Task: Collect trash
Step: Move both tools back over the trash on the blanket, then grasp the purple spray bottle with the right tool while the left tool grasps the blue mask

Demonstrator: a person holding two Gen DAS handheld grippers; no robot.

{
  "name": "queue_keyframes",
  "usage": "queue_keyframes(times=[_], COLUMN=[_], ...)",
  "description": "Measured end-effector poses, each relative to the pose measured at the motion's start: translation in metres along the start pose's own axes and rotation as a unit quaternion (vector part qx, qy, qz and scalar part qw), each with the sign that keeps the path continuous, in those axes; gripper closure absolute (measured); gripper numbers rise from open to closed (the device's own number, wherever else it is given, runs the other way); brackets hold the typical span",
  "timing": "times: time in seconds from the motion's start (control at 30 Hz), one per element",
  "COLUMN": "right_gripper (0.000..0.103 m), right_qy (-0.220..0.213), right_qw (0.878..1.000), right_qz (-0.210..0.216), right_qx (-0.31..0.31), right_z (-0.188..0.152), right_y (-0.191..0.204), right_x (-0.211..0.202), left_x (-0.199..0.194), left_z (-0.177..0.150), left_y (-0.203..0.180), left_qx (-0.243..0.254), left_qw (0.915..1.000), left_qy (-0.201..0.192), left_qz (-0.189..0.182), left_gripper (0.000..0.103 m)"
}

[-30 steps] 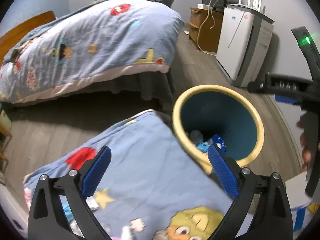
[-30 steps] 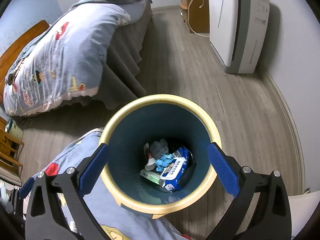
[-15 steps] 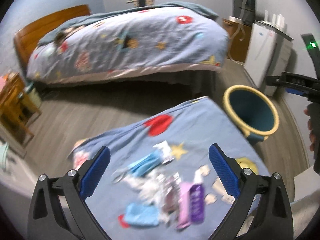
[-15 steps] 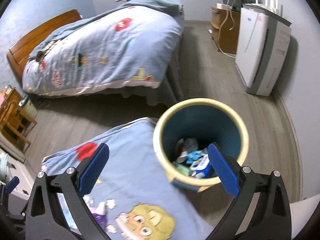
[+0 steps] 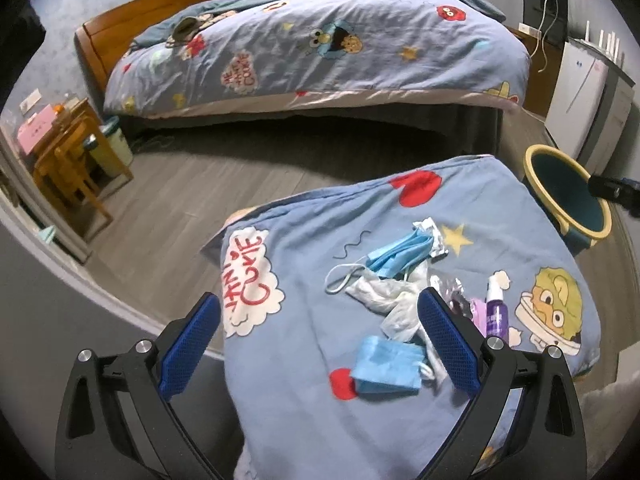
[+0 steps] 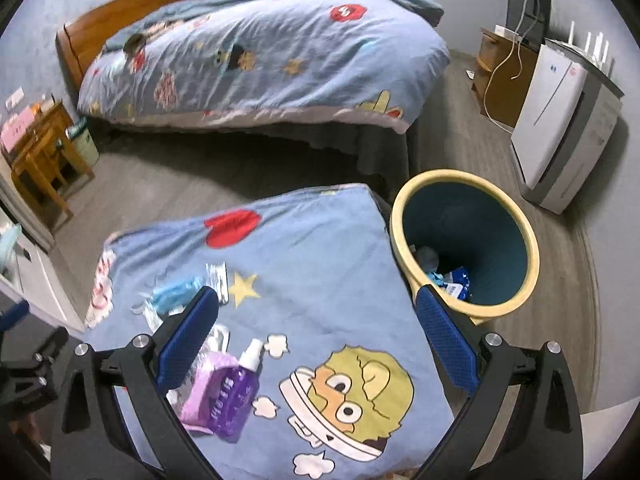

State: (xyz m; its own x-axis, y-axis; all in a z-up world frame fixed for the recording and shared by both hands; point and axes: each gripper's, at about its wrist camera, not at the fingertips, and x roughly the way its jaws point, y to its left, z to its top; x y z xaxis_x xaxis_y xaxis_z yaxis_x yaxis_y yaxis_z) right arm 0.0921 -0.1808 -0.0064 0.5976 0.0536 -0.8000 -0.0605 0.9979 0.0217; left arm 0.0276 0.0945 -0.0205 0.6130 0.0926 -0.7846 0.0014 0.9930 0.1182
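The left tongs (image 5: 318,344) hang with their blue-padded fingers wide apart and nothing between them, above a bench draped in a light-blue cartoon-print cloth (image 5: 304,344). The right tongs (image 6: 318,338) are likewise spread apart and hold nothing, over the same cloth near its right edge. The trash lies scattered on the cloth: a crumpled light-blue face mask with white ear loops (image 5: 396,254), a flat folded blue mask (image 5: 386,366) nearer the camera, a rumpled white tissue or glove (image 5: 394,300) between the two, and a small crinkled silvery wrapper (image 5: 430,232) just beyond the crumpled mask. Beside them, toward the right, a purple spray bottle with a white nozzle (image 6: 242,380) lies against a lilac packet with printed lettering (image 6: 208,398); in the right wrist view both sit just beside the left finger of the right tongs. A round waste bin with a cream-yellow rim and dark teal inside (image 6: 512,216) stands on the grey wood-look floor (image 6: 160,184), close against the right edge of the bench, and already holds some blue and white packaging at the bottom. Behind, a bed under a matching blue cartoon quilt (image 5: 340,52) fills the room, with a white air purifier (image 6: 560,120) at the right wall.
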Motion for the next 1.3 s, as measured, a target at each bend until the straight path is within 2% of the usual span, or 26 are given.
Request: queue_keyframes(times=[0.2,0.37,0.53,0.73,0.83,0.93,1.03,1.1,1.13,1.23,1.3], right_gripper=[0.006,0.006,0.006,0.007,0.025,0.037,0.045,0.046,0.050,0.066,0.066], right_qy=[0.005,0.022,0.069,0.130,0.166,0.190,0.209,0.227,0.235,0.237,0.232], right_qw=[1.000,0.999,0.997,0.990,0.984,0.979,0.974,0.969,0.967,0.964,0.966], right_qz=[0.002,0.037,0.039,0.056,0.063,0.073,0.087,0.090,0.094,0.113,0.107], right_qx=[-0.015,-0.016,-0.009,0.016,0.024,0.018,0.023,0.028,0.032,0.040,0.031], right_z=[-0.008,-0.011,-0.017,-0.045,-0.062,-0.073,-0.078,-0.084,-0.086,-0.085,-0.084], right_y=[0.017,0.025,0.032,0.038,0.042,0.050,0.053,0.053,0.052,0.052,0.052], right_x=[0.003,0.015,0.041,0.075,0.094,0.108,0.118,0.126,0.130,0.132,0.129], left_x=[0.001,0.011,0.026,0.044,0.051,0.056,0.060,0.064,0.067,0.075,0.082], left_z=[0.001,0.000,0.001,0.001,0.002,0.001,0.000,-0.003,-0.005,-0.012,-0.018], left_y=[-0.002,-0.016,-0.016,-0.012,-0.010,-0.006,-0.006,-0.007,-0.008,-0.010,-0.012], left_qx=[0.002,0.027,0.031,0.017,0.008,-0.005,-0.010,-0.006,-0.004,-0.010,-0.012], left_qw=[0.9999,0.9995,0.9990,0.9981,0.9974,0.9967,0.9957,0.9948,0.9941,0.9896,0.9853], left_qy=[-0.002,0.013,0.032,0.059,0.072,0.081,0.090,0.100,0.106,0.135,0.158], left_qz=[-0.016,-0.013,-0.005,-0.002,-0.004,-0.007,-0.015,-0.019,-0.023,-0.050,-0.063], left_gripper=[0.005,0.005,0.005,0.005,0.005,0.005,0.005,0.005,0.005,0.008,0.012])
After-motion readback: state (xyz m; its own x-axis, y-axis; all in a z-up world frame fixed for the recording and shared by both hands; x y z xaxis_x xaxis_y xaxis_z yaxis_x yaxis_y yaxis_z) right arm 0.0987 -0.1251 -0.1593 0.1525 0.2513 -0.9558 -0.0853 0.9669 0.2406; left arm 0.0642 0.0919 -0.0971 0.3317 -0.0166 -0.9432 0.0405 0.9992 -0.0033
